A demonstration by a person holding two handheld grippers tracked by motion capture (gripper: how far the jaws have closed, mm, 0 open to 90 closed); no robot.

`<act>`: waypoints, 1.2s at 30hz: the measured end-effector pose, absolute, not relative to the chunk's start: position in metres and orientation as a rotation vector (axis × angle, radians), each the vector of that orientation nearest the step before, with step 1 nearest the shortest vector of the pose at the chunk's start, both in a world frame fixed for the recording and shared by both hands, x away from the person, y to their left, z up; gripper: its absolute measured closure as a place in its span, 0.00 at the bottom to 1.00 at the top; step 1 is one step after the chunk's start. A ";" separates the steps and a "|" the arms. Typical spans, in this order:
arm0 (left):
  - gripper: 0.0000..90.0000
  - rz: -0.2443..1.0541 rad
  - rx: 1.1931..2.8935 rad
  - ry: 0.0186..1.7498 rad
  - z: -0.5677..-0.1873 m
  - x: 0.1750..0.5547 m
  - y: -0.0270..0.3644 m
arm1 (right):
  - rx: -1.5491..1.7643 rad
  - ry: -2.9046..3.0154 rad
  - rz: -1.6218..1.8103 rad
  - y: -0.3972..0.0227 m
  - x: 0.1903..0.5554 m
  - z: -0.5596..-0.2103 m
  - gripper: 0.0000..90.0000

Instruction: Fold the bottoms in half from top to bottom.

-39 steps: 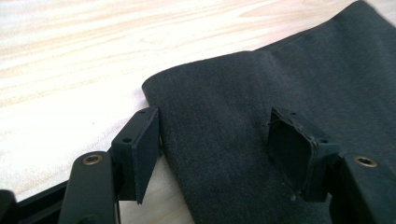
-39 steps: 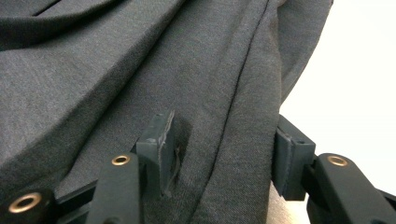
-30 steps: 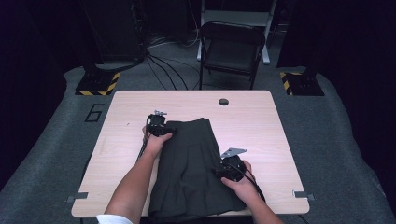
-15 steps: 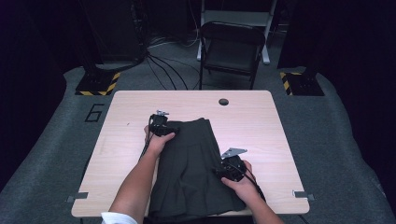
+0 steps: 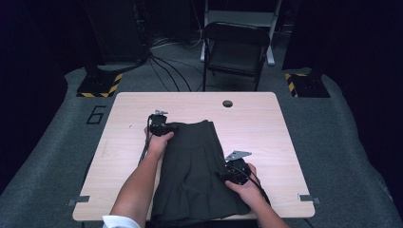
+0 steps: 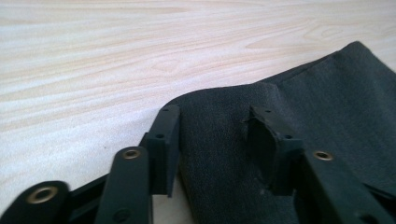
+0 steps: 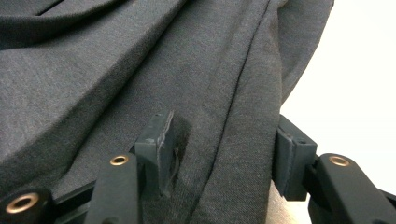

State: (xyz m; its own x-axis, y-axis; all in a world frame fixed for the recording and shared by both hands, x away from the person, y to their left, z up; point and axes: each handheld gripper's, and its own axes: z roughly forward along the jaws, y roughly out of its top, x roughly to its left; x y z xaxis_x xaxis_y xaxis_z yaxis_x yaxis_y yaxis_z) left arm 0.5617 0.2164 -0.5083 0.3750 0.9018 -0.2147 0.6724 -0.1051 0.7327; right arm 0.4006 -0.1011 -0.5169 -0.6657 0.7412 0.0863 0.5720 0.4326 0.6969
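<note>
A dark grey pleated skirt (image 5: pixel 195 175) lies flat on the wooden table (image 5: pixel 271 128), its length running from the middle toward the near edge. My left gripper (image 5: pixel 170 127) is at the skirt's far left corner. Its jaws have just been closing, and in the left gripper view (image 6: pixel 217 121) the corner cloth (image 6: pixel 219 154) bulges up between the two pads, both pressing on it. My right gripper (image 5: pixel 223 175) rests on the skirt's right edge. In the right gripper view (image 7: pixel 224 140) its jaws stand apart astride the pleats (image 7: pixel 219 93), one pad denting the cloth, the other at the hem.
A round cable hole (image 5: pixel 227 103) sits near the table's far edge. Bare wood lies to the left (image 5: pixel 123 156) and right (image 5: pixel 280 161) of the skirt. A folding chair (image 5: pixel 235 50) and floor cables (image 5: pixel 166 64) are beyond the table.
The left hand has shifted slightly toward the skirt's corner, and the corner cloth is now gathered between its jaws. The right hand and the rest of the skirt have stayed put.
</note>
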 end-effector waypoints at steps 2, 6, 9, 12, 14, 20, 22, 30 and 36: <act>0.67 0.356 1.838 1.392 -0.504 0.561 0.217 | 1.152 2.453 1.056 -0.101 0.400 -0.517 0.52; 0.78 0.348 1.833 1.397 -0.498 0.560 0.217 | 1.153 2.447 1.054 -0.101 0.400 -0.517 0.51; 0.86 0.343 1.845 1.397 -0.495 0.558 0.217 | 1.148 2.440 1.064 -0.101 0.400 -0.518 0.51; 0.93 0.343 1.835 1.386 -0.492 0.555 0.218 | 1.147 2.438 1.065 -0.101 0.400 -0.518 0.51; 0.95 0.333 1.836 1.384 -0.491 0.554 0.218 | 1.146 2.438 1.064 -0.101 0.400 -0.518 0.51; 0.97 0.340 1.845 1.303 -0.475 0.545 0.215 | 1.147 2.440 1.056 -0.102 0.400 -0.518 0.51; 0.97 0.354 1.853 1.276 -0.469 0.542 0.213 | 1.156 2.439 1.060 -0.102 0.400 -0.518 0.51; 0.98 0.400 1.866 1.185 -0.448 0.528 0.201 | 1.158 2.435 1.061 -0.102 0.399 -0.518 0.50; 0.98 0.409 1.869 1.134 -0.437 0.520 0.200 | 1.159 2.434 1.061 -0.102 0.399 -0.518 0.50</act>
State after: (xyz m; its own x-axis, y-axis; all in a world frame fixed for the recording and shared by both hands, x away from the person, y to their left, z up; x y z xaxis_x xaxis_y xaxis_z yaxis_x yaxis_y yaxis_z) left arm 0.5203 0.1998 -0.4375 0.5279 0.8348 -0.1564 0.5426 -0.1898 0.8182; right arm 0.3993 -0.1020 -0.5178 -0.6549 0.7509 0.0854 0.5736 0.4203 0.7031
